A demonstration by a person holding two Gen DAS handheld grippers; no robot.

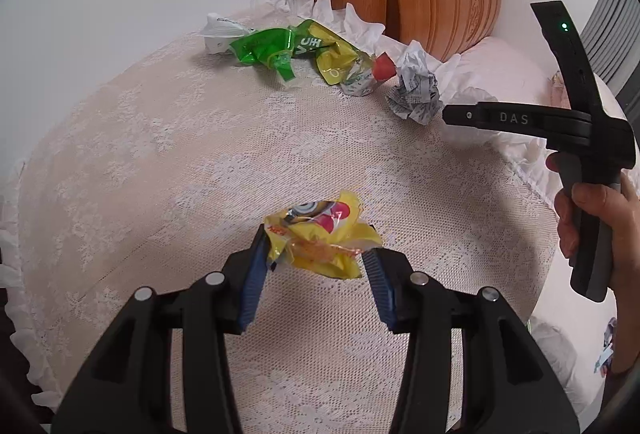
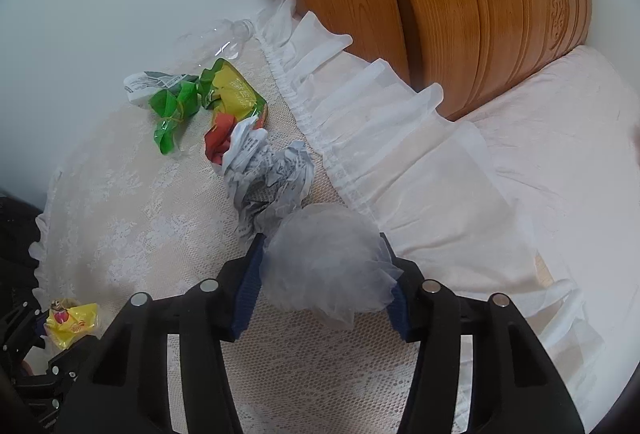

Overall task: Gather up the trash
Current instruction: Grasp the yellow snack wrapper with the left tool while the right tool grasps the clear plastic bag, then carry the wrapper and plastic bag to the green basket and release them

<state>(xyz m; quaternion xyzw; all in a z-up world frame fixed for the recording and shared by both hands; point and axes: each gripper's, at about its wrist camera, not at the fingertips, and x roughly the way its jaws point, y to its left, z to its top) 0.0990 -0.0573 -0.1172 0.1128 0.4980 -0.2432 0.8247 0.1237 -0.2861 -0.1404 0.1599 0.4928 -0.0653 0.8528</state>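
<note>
Your left gripper (image 1: 316, 254) has its jaws closed on a crumpled yellow wrapper (image 1: 320, 238), held just above the lace-covered surface (image 1: 180, 162), and your right gripper (image 2: 324, 274) has its jaws clamped on a pale, translucent wad of plastic (image 2: 324, 262). The remaining trash lies straight ahead of both: the crumpled printed paper (image 2: 268, 170) sits just beyond your right jaws, so that hand is nearer, with the red-and-yellow packet (image 2: 236, 102) and green wrapper (image 2: 172, 114) behind it. With both jaws full, I'd judge you need to unload first; the white frill (image 2: 360, 122) runs close beside the paper and could snag.
</note>
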